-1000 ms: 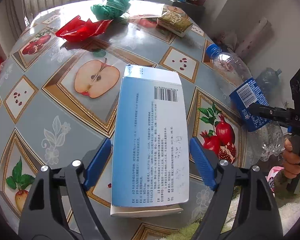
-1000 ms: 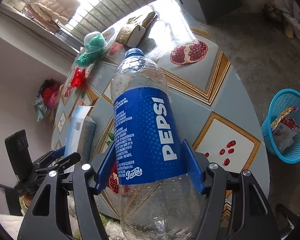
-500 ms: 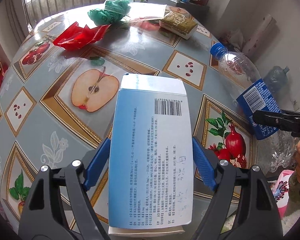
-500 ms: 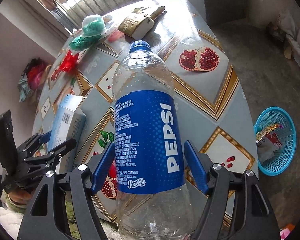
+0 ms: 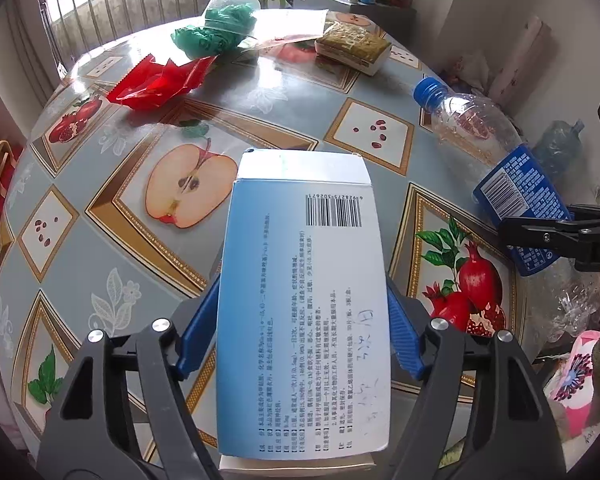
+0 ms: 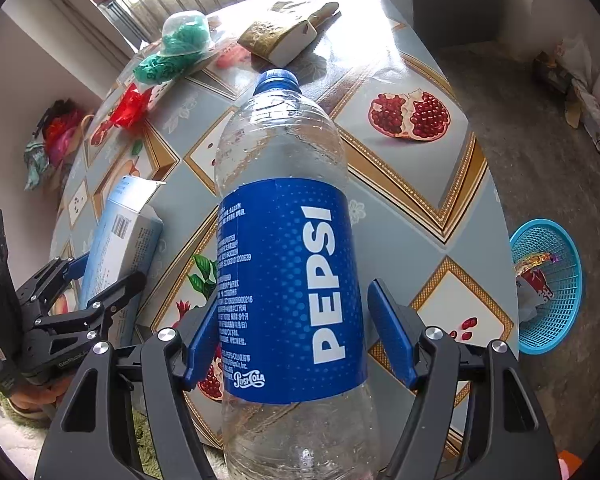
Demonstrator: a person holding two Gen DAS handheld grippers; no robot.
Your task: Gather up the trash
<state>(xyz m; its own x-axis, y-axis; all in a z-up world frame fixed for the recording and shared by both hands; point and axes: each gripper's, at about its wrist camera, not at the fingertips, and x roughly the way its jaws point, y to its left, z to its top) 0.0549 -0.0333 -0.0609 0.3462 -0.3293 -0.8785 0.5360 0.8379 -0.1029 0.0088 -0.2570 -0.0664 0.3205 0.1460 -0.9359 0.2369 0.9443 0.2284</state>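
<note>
A pale blue and white carton (image 5: 300, 240) with a barcode runs lengthwise between the blue pads of my left gripper (image 5: 302, 300). The jaws are closing and both pads lie against its long sides. In the right wrist view the carton (image 6: 120, 232) tilts up off the table in that gripper (image 6: 108, 270). A clear Pepsi bottle (image 6: 284, 152) with a blue cap and label sits in my right gripper (image 6: 296, 292), shut on its label band. The bottle (image 5: 472, 136) hangs slanted over the table's right edge, cap upward.
On the fruit-patterned table (image 5: 292, 112), a red wrapper (image 5: 156, 84), a green bag (image 5: 216, 28) and a brown flat box (image 5: 354, 42) lie at the far side. A turquoise basket (image 6: 552, 280) with wrappers in it stands on the floor at the right.
The left pads have narrowed from a visible gap onto the carton's sides. The right gripper has swung and rolled a little with the bottle still in it.
</note>
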